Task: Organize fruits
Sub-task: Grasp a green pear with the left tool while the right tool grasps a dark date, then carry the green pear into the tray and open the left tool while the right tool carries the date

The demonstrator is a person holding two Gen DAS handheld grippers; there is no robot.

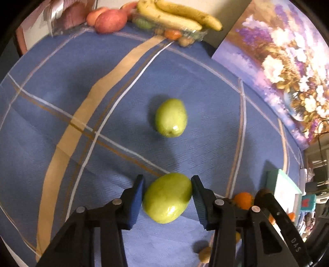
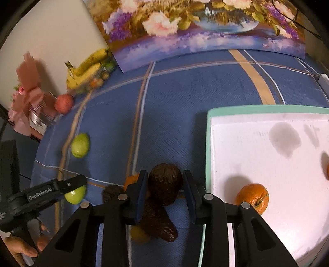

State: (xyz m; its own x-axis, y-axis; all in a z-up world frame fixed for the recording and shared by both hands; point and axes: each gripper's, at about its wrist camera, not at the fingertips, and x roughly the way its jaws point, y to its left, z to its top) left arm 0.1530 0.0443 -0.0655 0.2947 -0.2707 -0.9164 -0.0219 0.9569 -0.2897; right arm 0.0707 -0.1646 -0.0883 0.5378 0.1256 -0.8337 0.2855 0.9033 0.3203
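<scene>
Green mango sits between the blue pads of the left gripper; pads close on both flanks, contact likely but slight gaps show, so a firm clamp cannot be told. Second green mango lies on the blue checked tablecloth, beyond the first. Right gripper brackets a dark brown avocado, left pad touching, right pad a sliver off. White tray with mint rim lies right of the avocado, holding an orange. Bananas sit at the cloth's far edge.
</scene>
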